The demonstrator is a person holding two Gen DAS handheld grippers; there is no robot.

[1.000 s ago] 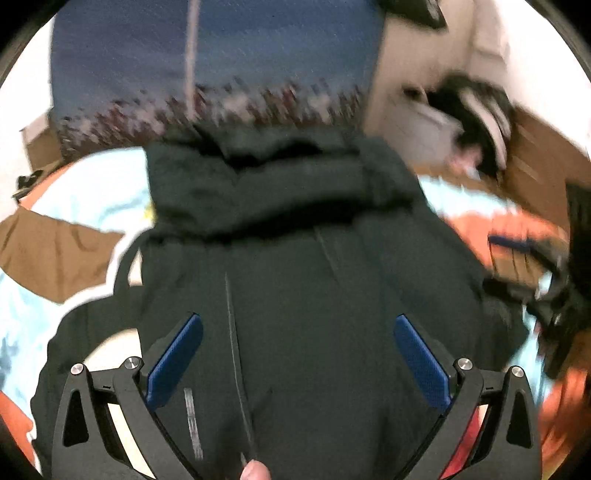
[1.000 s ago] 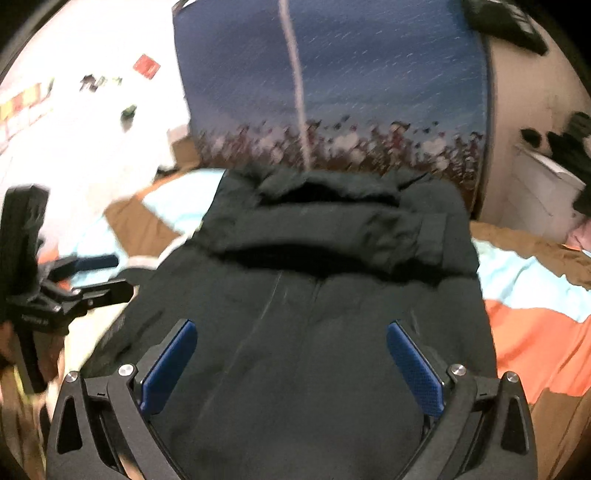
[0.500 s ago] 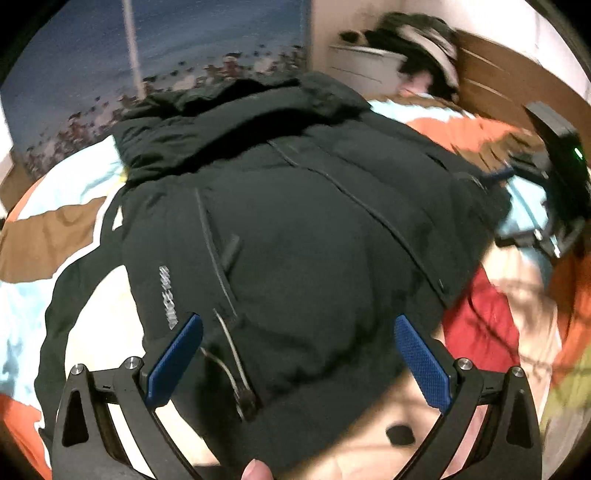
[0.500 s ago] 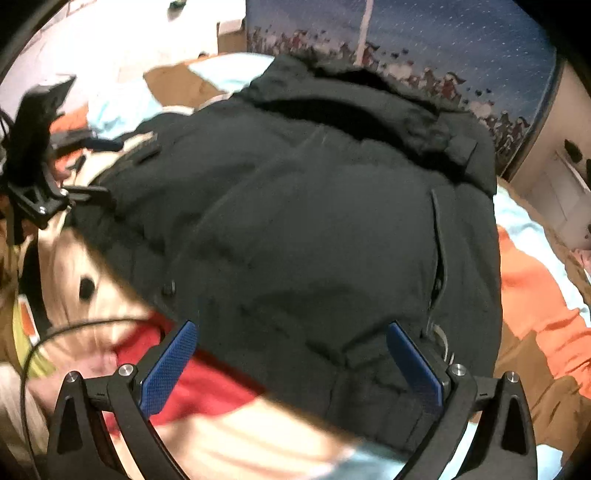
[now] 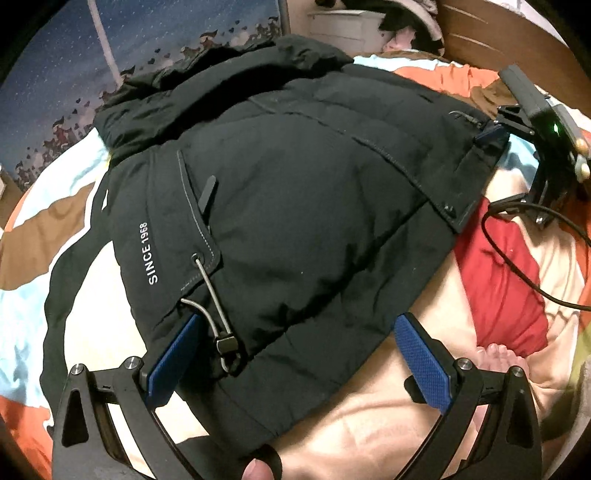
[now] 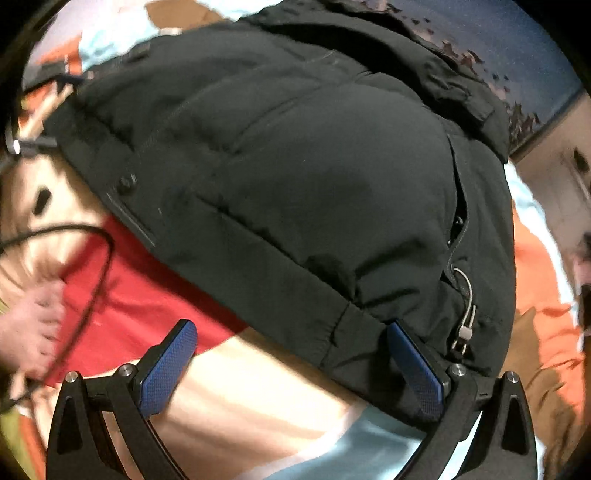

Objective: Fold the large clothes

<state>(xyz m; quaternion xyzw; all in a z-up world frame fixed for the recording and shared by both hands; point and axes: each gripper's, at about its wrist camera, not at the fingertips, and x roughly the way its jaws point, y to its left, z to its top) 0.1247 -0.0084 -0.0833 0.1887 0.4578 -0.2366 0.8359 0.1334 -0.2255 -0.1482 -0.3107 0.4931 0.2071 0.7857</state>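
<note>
A large black puffer jacket (image 5: 295, 206) lies spread on a patchwork bedspread (image 5: 369, 424), hood at the far end, hem towards me. It also fills the right wrist view (image 6: 314, 166). My left gripper (image 5: 299, 358) is open at the hem's left corner, its left pad (image 5: 173, 354) tucked at the hem beside a drawcord toggle (image 5: 227, 347). My right gripper (image 6: 291, 365) is open at the hem's right corner, its right pad (image 6: 413, 373) against the hem edge. The right gripper also shows in the left wrist view (image 5: 532, 122) at the jacket's far side.
A black cable (image 5: 517, 258) loops over the red patch of the bedspread. A bare foot (image 5: 498, 358) rests on the bed near my left gripper. A blue starry wall hanging (image 5: 110, 66) stands behind the bed, a white cabinet (image 5: 343, 26) at the back.
Both grippers have dropped and pulled back from above the jacket's middle down to its hem corners. Both jaws stay open.
</note>
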